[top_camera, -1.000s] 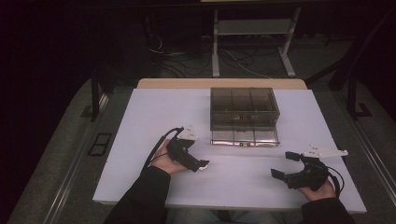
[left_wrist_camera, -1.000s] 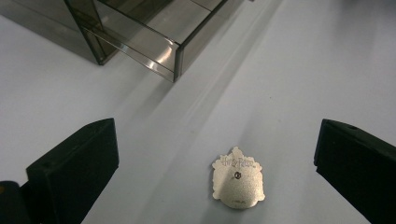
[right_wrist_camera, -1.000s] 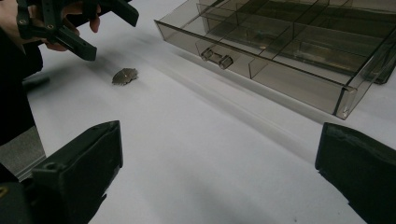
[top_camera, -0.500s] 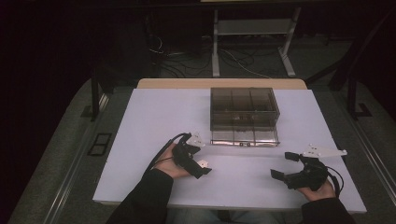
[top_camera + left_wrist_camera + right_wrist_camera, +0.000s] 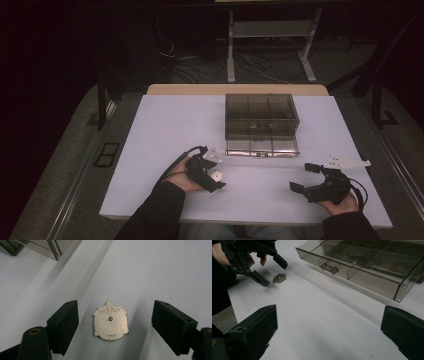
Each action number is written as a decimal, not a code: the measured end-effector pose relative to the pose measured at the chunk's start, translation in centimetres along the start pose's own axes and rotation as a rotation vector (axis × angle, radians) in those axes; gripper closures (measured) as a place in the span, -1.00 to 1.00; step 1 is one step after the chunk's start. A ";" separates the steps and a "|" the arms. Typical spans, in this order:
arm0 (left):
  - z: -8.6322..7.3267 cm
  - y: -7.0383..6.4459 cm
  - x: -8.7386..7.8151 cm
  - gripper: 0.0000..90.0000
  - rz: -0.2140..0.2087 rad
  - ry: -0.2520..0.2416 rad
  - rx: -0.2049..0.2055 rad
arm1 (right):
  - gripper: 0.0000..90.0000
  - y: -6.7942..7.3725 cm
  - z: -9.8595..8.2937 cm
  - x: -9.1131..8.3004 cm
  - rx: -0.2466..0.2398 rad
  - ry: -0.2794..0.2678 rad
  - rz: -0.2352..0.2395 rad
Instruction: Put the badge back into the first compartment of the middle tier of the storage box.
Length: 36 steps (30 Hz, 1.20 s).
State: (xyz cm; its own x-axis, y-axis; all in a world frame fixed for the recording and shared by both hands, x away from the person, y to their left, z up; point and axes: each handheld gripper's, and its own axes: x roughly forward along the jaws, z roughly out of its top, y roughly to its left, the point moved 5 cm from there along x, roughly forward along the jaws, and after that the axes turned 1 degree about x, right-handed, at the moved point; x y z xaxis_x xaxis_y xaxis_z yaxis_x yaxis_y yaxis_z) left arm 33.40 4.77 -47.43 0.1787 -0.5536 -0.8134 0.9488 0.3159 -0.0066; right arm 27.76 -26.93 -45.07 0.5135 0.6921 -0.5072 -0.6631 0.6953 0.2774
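Pin badge (image 5: 111,320): crest-shaped, pale metal, laid back-up on table (image 5: 165,130); bracketed untouched by spread left gripper (image 5: 115,325); right gripper (image 5: 304,178) likewise spread, unloaded.

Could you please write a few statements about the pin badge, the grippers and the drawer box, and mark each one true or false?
1. The left gripper is shut on the pin badge. False: its jaws stand open on either side of the badge, which lies on the table.
2. The badge lies back side up. True.
3. The bottom drawer of the drawer box is closed. False: it is pulled out.
4. The right gripper is open and holds nothing. True.
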 end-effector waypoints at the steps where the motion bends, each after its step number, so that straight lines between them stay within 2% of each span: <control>1: -0.1 0.0 0.1 -0.48 -0.001 0.002 0.000 | -0.99 0.0 0.0 0.0 0.001 -0.001 -0.001; 8: -0.3 -0.2 0.3 -0.29 0.009 0.019 0.019 | -0.99 -0.1 -0.1 0.0 0.001 0.007 0.001; 12: -0.3 -0.3 0.2 -0.17 -0.004 0.016 0.023 | -0.99 0.0 -0.1 0.0 0.001 0.009 0.003; 19: -0.3 -0.2 0.1 0.02 -0.001 0.004 0.018 | -0.99 0.0 -0.1 0.0 0.001 0.007 0.003; 29: -0.2 -0.3 0.1 0.24 0.005 0.010 0.058 | -0.99 0.0 0.0 0.0 0.001 0.008 0.007; 34: -0.2 -0.4 0.1 0.26 0.018 0.006 0.043 | -0.99 0.0 0.0 0.0 -0.001 0.009 0.008; 36: -0.3 -0.5 0.1 0.27 0.024 0.011 0.052 | -0.99 0.0 0.0 0.0 -0.001 0.011 0.008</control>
State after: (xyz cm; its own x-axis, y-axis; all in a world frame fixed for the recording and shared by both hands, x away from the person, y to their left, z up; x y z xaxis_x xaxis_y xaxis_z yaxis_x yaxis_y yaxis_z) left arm 32.89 4.77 -47.65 0.1995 -0.5379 -0.8190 0.9565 0.2885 0.0435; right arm 27.74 -26.90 -45.12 0.5021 0.6955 -0.5140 -0.6675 0.6896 0.2810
